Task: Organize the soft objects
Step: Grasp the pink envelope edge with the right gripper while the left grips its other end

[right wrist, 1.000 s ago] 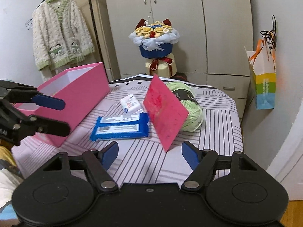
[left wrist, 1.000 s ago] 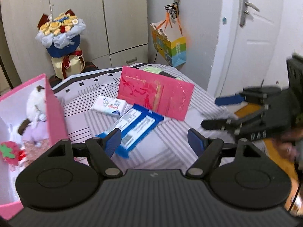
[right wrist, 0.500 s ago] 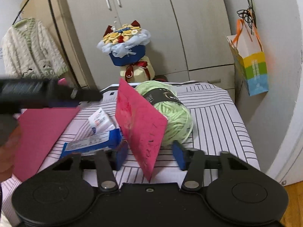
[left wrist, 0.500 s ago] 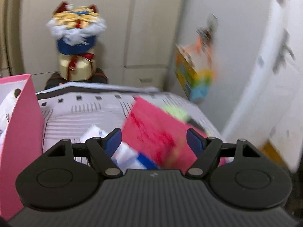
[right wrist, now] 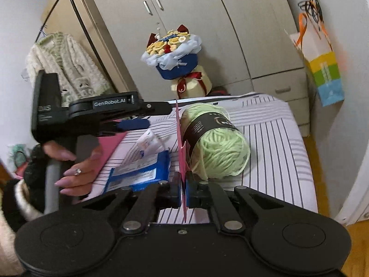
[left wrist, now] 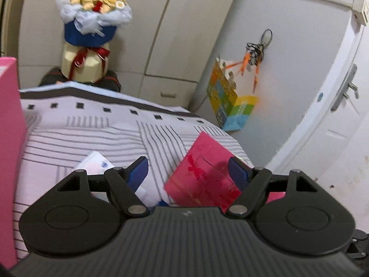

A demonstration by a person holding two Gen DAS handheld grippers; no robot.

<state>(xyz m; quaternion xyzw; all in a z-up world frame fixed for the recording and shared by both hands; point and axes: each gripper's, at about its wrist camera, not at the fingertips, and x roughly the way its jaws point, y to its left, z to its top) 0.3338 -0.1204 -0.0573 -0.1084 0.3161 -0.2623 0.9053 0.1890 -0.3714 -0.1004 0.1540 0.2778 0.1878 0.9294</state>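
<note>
Even, soft indoor light, moderately bright; source not visible. Shadows faint. No hard glare. Strong fisheye bend: wardrobe (left wrist: 189,34) doors and door (left wrist: 341,106) frame curve, worse at edges; dark vignette in right-view corners. Left view smeared by motion blur: bouquet (left wrist: 94,18) and paper bag (left wrist: 230,106) soft. Right view sharper, yarn (right wrist: 216,143) strands resolve.

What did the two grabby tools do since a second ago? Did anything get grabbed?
The right tool closed in on the pink card and has just been shutting, so it now pinches the card's edge. The left tool moved in over the bed beside it, jaws open and empty. The green yarn and blue packet stayed put.
</note>
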